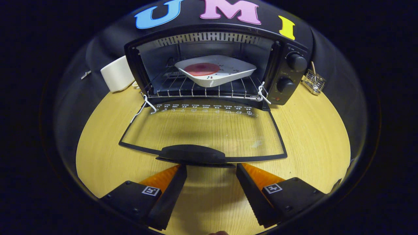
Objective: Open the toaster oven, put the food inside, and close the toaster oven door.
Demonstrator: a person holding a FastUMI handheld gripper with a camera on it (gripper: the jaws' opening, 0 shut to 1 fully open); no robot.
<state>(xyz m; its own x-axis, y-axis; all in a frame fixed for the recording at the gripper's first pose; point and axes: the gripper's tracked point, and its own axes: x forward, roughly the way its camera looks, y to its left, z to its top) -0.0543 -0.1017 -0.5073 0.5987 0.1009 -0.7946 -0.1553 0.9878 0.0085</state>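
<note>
glass door [209, 129] flat open on table [310, 130]; fingers [211, 169] spread, empty, at handle [192, 153] edge; plate [215, 70] on rack [196, 89].

I hold the hand-held gripper [211, 168] level and low, pointing straight ahead. Its two fingers [169, 189] are spread wide apart, gripping nothing, tips angled slightly inward. Both fingers stand at even height.

We stood in a staged recording booth, not a real kitchen: black cloth walled in a pale wooden surface [310, 137]. On it we saw kitchen props, a toaster oven [287, 68], a white container [116, 76] and a small wire rack [314, 82].
</note>
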